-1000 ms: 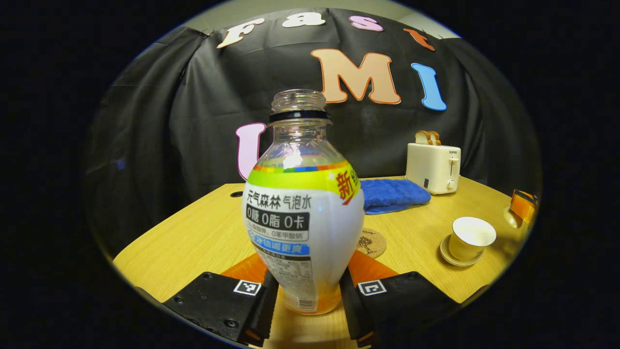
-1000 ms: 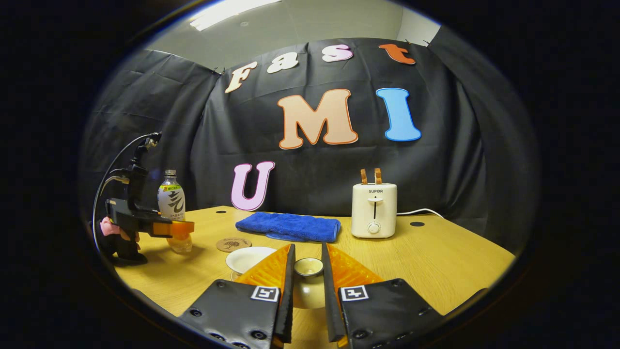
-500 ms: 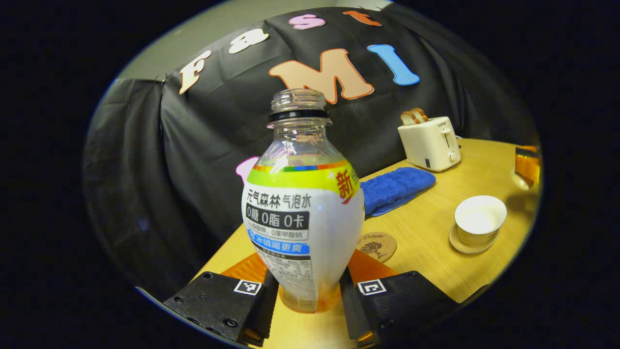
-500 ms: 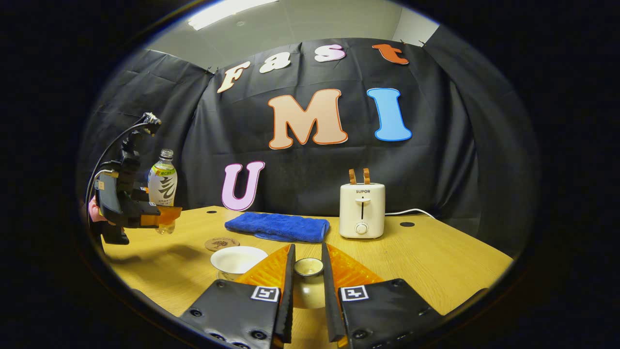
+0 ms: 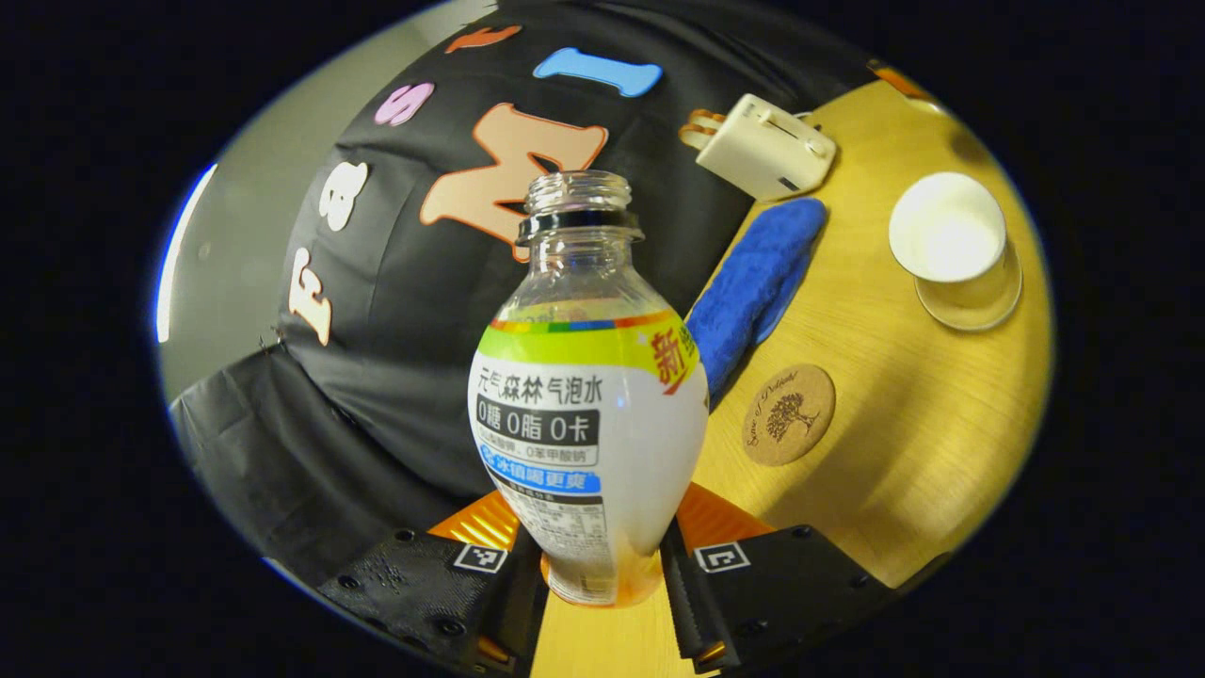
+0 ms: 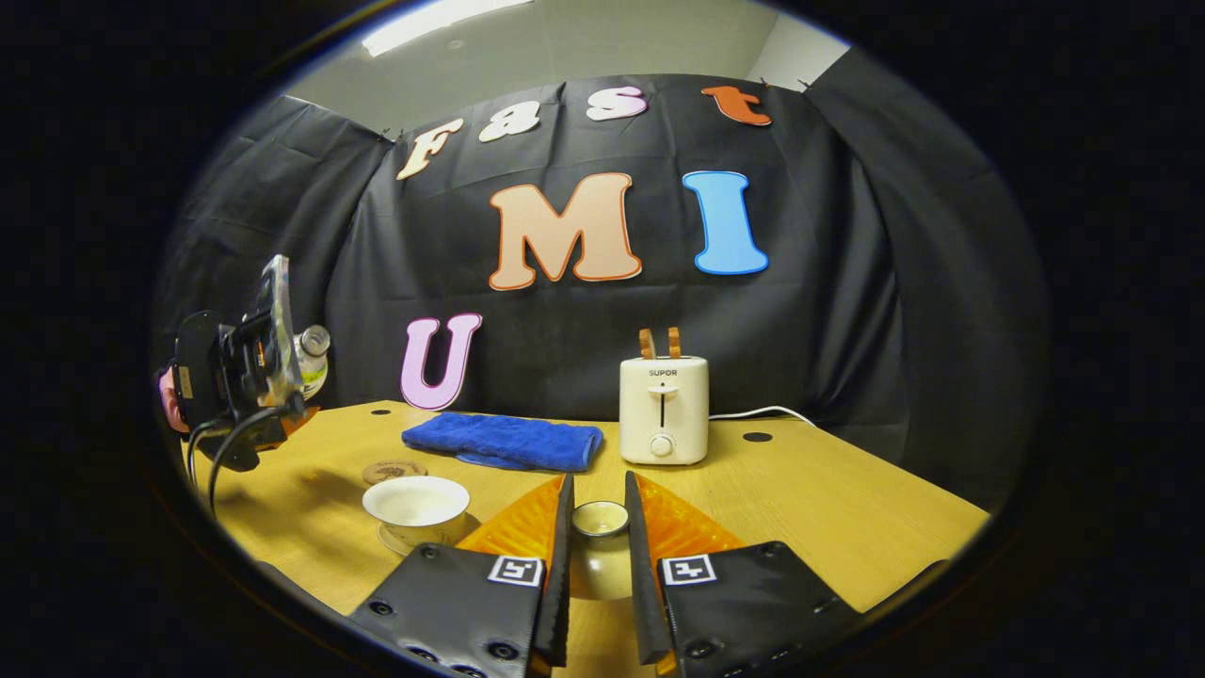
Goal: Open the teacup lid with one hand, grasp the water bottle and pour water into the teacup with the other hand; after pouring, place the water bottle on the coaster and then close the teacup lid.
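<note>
Lid (image 6: 601, 518) is off, pinched in the right gripper (image 6: 595, 565); left gripper (image 5: 602, 589) squeezes the tipped water bottle (image 5: 588, 414); teacup (image 5: 946, 231) looks empty, so pouring is next

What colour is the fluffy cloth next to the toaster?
Blue. The cloth shows best in the right gripper view, lying by the toaster.
</note>
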The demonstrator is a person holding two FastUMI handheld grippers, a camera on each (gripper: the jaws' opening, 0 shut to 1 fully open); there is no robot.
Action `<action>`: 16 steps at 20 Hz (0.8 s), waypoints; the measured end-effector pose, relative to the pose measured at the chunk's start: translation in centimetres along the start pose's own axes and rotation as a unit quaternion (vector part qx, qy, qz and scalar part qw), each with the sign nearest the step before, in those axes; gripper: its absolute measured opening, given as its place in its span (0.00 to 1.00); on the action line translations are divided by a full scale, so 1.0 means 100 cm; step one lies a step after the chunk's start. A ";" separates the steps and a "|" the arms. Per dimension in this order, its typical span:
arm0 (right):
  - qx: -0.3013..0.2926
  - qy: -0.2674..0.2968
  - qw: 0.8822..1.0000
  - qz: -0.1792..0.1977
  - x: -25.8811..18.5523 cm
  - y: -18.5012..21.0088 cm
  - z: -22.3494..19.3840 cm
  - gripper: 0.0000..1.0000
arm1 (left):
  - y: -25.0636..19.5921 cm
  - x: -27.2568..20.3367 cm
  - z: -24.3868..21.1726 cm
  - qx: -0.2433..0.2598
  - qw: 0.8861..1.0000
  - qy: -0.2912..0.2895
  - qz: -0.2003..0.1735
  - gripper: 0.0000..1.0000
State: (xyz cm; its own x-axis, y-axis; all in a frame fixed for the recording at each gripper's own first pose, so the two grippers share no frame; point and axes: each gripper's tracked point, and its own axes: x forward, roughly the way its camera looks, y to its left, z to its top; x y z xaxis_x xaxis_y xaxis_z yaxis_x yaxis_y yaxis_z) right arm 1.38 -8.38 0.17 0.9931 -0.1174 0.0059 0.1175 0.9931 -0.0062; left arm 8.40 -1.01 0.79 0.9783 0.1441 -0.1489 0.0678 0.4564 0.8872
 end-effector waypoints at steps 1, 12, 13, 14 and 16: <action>0.000 0.000 1.000 -0.002 0.000 -0.002 0.000 0.31 | -0.007 0.000 0.001 0.018 1.000 -0.002 -0.004 0.58; -0.001 -0.001 1.000 -0.016 0.001 -0.017 0.001 0.31 | -0.020 -0.003 0.035 0.198 0.980 -0.029 0.022 0.55; -0.001 -0.001 1.000 -0.016 0.001 -0.018 0.002 0.31 | -0.017 -0.004 0.037 0.212 0.976 -0.031 0.029 0.55; -0.001 -0.001 1.000 -0.016 0.001 -0.018 0.001 0.31 | -0.016 -0.005 0.040 0.225 0.973 -0.033 0.033 0.55; -0.001 -0.001 1.000 -0.016 0.001 -0.018 0.001 0.31 | -0.013 -0.005 0.042 0.247 0.968 -0.032 0.037 0.55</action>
State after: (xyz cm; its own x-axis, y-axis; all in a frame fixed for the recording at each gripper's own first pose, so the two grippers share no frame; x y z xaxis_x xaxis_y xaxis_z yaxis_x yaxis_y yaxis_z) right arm 1.31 -10.16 0.33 0.9888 -0.1488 0.0080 0.1489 0.9888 -0.0083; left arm 8.63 -5.38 1.58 0.9930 0.0990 -0.0646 0.0680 -0.0307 0.9972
